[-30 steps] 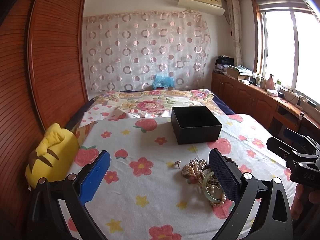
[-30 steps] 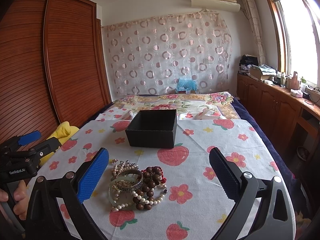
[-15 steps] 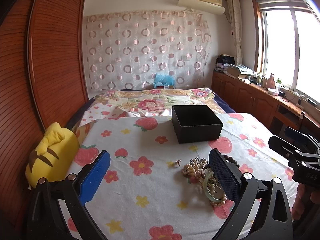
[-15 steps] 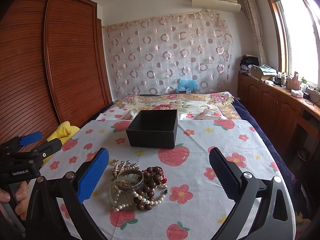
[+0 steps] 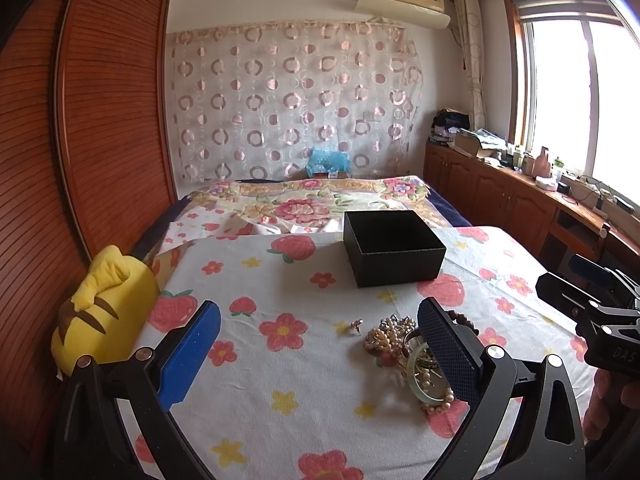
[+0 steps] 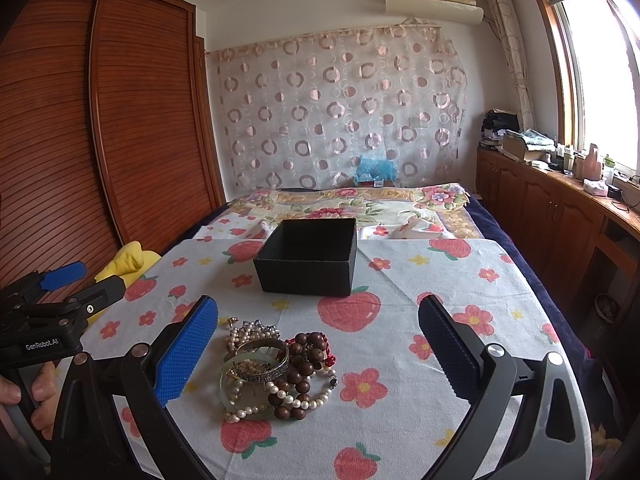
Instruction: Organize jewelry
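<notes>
Hovering with fingers spread and grasping nothing, the left gripper and right gripper look almost exactly as they did a second ago, so nothing has been sorted yet. In the right view, the jewelry lies tangled on the flowered cloth at 7 o'clock from the black box, with one small piece apart at its 9 o'clock in the left view. Nothing blocks the box; a yellow plush sits at the far left edge.
</notes>
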`<state>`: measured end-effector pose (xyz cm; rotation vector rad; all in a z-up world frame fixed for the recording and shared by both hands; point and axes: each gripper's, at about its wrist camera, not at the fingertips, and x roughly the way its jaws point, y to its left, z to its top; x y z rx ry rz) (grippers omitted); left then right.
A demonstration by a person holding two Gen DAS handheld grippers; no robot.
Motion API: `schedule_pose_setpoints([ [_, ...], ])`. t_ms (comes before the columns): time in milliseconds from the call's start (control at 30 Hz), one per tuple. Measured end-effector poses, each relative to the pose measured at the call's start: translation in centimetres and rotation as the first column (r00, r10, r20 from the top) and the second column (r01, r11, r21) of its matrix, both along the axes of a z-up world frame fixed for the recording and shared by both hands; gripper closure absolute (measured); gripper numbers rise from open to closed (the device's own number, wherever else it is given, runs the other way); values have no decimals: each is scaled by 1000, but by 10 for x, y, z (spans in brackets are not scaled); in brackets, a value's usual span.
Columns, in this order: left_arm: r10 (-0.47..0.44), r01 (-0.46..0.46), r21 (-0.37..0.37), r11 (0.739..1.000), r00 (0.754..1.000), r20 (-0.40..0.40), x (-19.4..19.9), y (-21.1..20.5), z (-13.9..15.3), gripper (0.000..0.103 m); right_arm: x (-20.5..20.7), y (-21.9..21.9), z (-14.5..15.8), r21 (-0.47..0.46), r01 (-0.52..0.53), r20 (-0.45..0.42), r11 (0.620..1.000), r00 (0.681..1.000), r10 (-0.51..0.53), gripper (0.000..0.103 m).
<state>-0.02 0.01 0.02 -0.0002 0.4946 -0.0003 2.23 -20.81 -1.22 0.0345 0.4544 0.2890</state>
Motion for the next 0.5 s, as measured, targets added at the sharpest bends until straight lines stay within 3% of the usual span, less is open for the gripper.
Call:
schedule_pose_setpoints([
  [100, -2, 2, 0, 1000, 1000, 3, 3, 3, 12, 8, 0, 0, 0, -1, 0, 0, 1000, 1000, 0, 2],
  [500, -2, 2, 0, 1000, 1000, -9, 1, 2, 5, 8, -2, 9, -1, -3, -2, -7, 1000, 1000, 2, 2],
])
